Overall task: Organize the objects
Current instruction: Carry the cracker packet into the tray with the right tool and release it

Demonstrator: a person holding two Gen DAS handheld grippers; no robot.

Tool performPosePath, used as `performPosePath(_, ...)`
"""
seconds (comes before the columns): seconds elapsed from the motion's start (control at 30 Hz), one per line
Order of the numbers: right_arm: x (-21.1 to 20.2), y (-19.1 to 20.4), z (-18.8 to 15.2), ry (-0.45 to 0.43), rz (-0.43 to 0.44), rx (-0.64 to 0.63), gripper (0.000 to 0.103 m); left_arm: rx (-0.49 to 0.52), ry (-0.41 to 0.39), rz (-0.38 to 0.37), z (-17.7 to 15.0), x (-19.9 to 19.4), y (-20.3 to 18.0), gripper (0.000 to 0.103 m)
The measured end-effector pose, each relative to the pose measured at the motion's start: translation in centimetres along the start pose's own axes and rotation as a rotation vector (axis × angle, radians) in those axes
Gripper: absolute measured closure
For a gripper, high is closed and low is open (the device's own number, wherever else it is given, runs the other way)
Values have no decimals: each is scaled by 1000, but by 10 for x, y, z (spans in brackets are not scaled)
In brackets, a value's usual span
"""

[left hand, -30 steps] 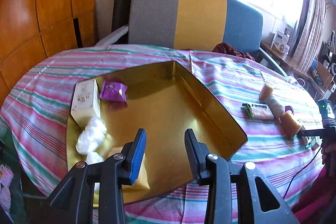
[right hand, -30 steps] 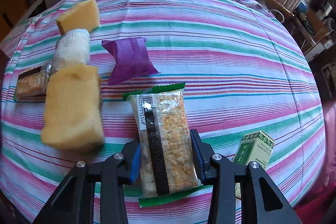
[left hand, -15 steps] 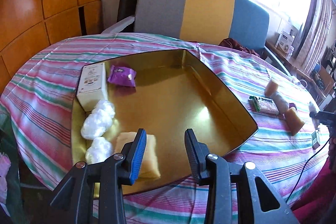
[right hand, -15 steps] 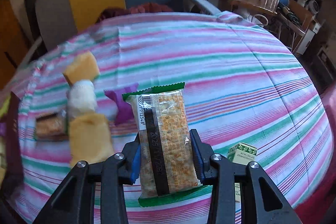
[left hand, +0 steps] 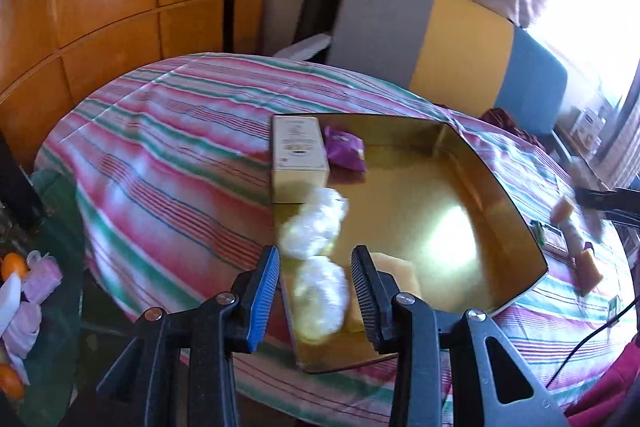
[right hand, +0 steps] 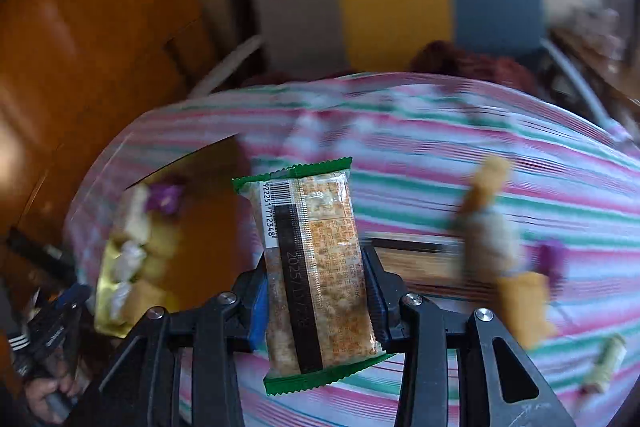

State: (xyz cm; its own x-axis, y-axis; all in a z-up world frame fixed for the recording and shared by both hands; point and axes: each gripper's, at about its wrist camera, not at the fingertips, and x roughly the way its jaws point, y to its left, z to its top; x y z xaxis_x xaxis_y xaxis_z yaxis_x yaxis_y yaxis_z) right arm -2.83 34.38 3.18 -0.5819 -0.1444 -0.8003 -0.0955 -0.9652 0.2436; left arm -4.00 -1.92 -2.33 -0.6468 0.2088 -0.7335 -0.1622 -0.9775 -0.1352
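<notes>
Striped cloth is covering the bench (left hand: 168, 155). Right tongs (right hand: 316, 299) are gripping a cracker packet (right hand: 312, 259) above it, while left tongs (left hand: 316, 291) are hanging open, empty, over the gold tray (left hand: 432, 227).

A green-edged cracker packet (right hand: 316, 271) stands upright, lifted above the striped cloth.

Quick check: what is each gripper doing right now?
Left gripper: open, holding nothing.
Right gripper: shut on the cracker packet.
</notes>
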Motion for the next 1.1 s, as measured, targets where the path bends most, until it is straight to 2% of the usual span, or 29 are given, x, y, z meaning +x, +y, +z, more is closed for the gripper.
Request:
performPosePath(0.1, 55, 64, 10, 107, 46, -112, 62, -31, -3, 7, 2, 2, 11, 66)
performPosePath(0.23, 123, 122, 13, 217, 69, -161, 62, -61, 1, 7, 2, 6, 22, 66)
performPosePath(0.43, 185, 165, 14, 284, 39, -146, 61, -98, 35, 2, -2, 15, 32, 66)
performPosePath(0.53, 204, 168, 19, 284, 89, -59, 58, -112, 49, -2, -3, 18, 35, 66)
performPosePath(0.67, 211, 170, 18, 269, 172, -1, 56, -110, 51, -4, -5, 19, 34, 66)
performPosePath(0.8, 197, 166, 11, 231, 196, -16, 56, -104, 51, 2, -5, 20, 33, 66)
performPosePath(0.9, 176, 162, 6, 180, 195, -44, 55, -92, 41, 6, -4, 18, 30, 66)
performPosePath(1.1, 122, 134, -9, 84, 170, -81, 42, -47, 21, 4, -4, 11, 17, 66)
